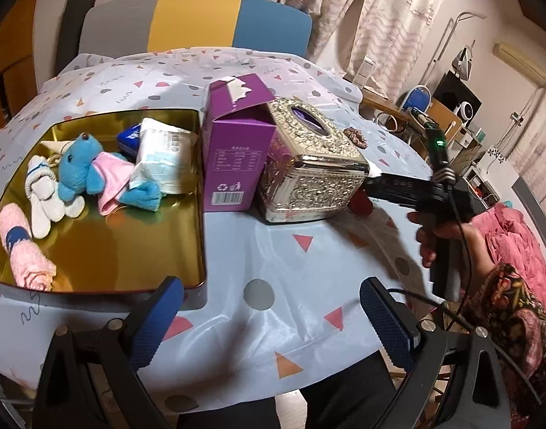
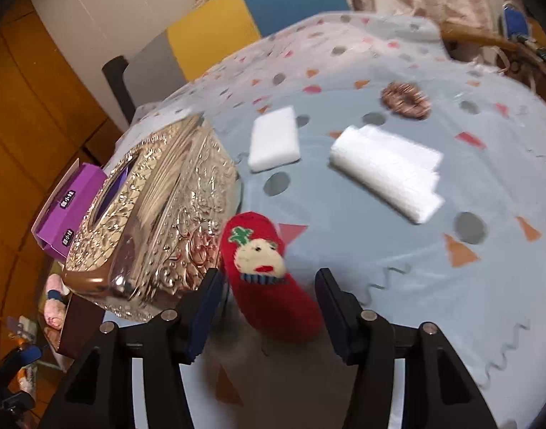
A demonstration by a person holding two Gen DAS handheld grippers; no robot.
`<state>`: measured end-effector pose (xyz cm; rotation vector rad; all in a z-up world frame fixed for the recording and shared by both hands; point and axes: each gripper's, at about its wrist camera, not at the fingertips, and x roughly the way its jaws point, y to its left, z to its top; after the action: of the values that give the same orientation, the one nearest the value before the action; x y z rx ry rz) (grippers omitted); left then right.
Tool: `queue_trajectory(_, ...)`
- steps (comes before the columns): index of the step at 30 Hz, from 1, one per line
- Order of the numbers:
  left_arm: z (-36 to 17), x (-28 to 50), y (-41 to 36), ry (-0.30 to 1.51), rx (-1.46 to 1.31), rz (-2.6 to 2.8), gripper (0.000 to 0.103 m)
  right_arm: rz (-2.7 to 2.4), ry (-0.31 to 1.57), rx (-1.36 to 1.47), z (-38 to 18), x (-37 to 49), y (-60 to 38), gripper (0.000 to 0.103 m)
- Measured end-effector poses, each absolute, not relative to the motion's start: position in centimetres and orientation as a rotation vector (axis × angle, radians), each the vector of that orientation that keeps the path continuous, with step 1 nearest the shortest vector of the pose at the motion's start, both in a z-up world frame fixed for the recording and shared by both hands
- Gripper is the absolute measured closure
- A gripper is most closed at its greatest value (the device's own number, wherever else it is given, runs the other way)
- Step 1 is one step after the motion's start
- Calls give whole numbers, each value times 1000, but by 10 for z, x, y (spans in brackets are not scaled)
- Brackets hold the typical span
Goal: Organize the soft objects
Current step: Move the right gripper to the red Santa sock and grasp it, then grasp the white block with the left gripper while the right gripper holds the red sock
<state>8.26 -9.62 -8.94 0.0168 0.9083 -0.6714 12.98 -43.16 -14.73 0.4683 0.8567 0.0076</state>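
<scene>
A red sock with a bear face lies on the tablecloth beside the silver tissue box. My right gripper is open around the sock, one finger on each side, pads not pressing it. My left gripper hangs open and empty over the cloth, right of the gold tray. In the tray lie a blue teddy, a white plush toy, a rolled pink towel, a tissue pack and a pink cloth.
A purple carton stands between the tray and the tissue box. On the cloth beyond the sock lie a white sponge, a folded white pack and a brown scrunchie. A person's hand holds the right gripper.
</scene>
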Motion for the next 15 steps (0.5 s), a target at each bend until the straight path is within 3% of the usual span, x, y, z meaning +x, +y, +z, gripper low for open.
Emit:
queue_trajectory(1, -87, 84, -100, 911, 13, -681, 3, 14, 864, 471, -150, 134, -432, 50)
queue_trajectory(6, -70, 92, -125, 906, 35, -739, 3, 92, 884, 459, -162, 151, -429, 82)
queue_trajectory(9, -55, 100, -148, 891, 66, -780, 3, 73, 851, 423, -157, 146, -425, 89)
queue_trajectory(15, -12, 128, -198, 857, 82, -823, 0, -79, 714, 367, -140, 110, -442, 90)
